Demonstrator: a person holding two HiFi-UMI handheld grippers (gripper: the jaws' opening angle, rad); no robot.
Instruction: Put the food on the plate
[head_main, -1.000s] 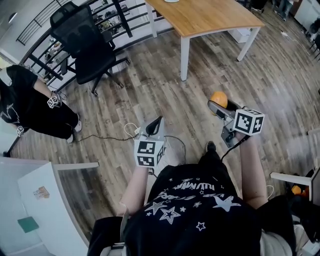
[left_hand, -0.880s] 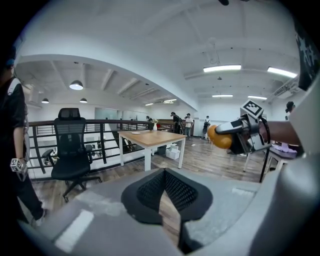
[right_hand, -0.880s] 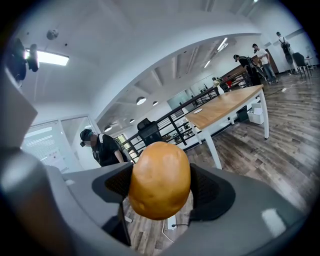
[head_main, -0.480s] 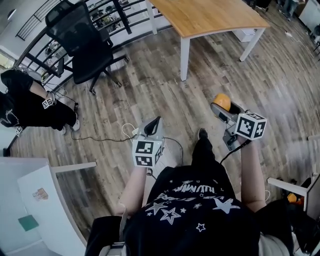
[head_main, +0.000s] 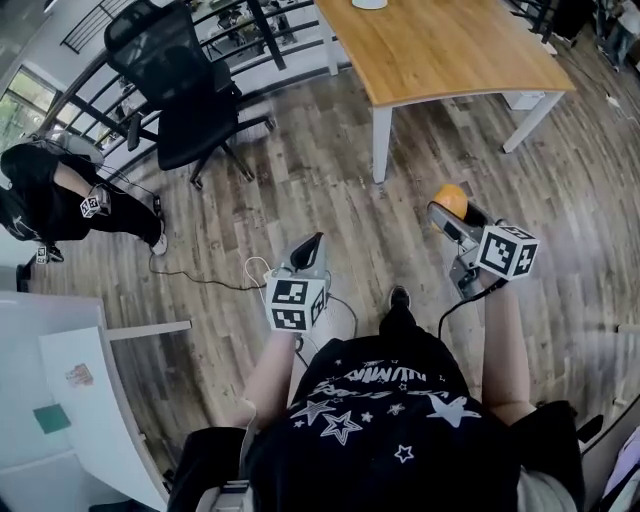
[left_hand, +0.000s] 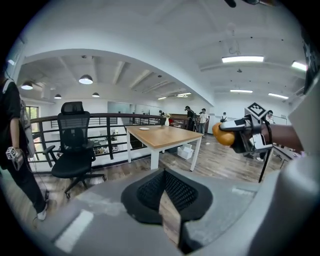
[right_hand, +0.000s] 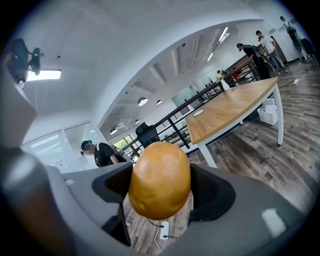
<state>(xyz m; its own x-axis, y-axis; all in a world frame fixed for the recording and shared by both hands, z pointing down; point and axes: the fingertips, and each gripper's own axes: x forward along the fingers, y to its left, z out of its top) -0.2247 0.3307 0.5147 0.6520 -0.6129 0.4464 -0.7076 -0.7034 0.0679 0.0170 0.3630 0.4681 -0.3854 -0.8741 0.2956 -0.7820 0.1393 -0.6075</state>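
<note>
A round orange-brown potato (head_main: 450, 198) sits between the jaws of my right gripper (head_main: 447, 212), which is shut on it and held over the wooden floor. In the right gripper view the potato (right_hand: 160, 180) fills the gap between the dark pads. The left gripper view shows the same potato (left_hand: 223, 135) at the right. My left gripper (head_main: 313, 243) is shut with nothing in it, its pads meeting in a point (left_hand: 162, 192). A small white plate (head_main: 368, 3) lies on the far end of a wooden table (head_main: 450, 45). The plate (right_hand: 198, 113) is far ahead of both grippers.
A black office chair (head_main: 185, 90) stands left of the table by a black railing (head_main: 270, 30). A person in black (head_main: 60, 200) is at the far left. A white cable and power strip (head_main: 265, 265) lie on the floor. A white desk (head_main: 60, 400) is at lower left.
The whole view has shifted as the person walks across the floor; the table and chair now sit a little differently. Both grippers keep their pose, the potato still held.
</note>
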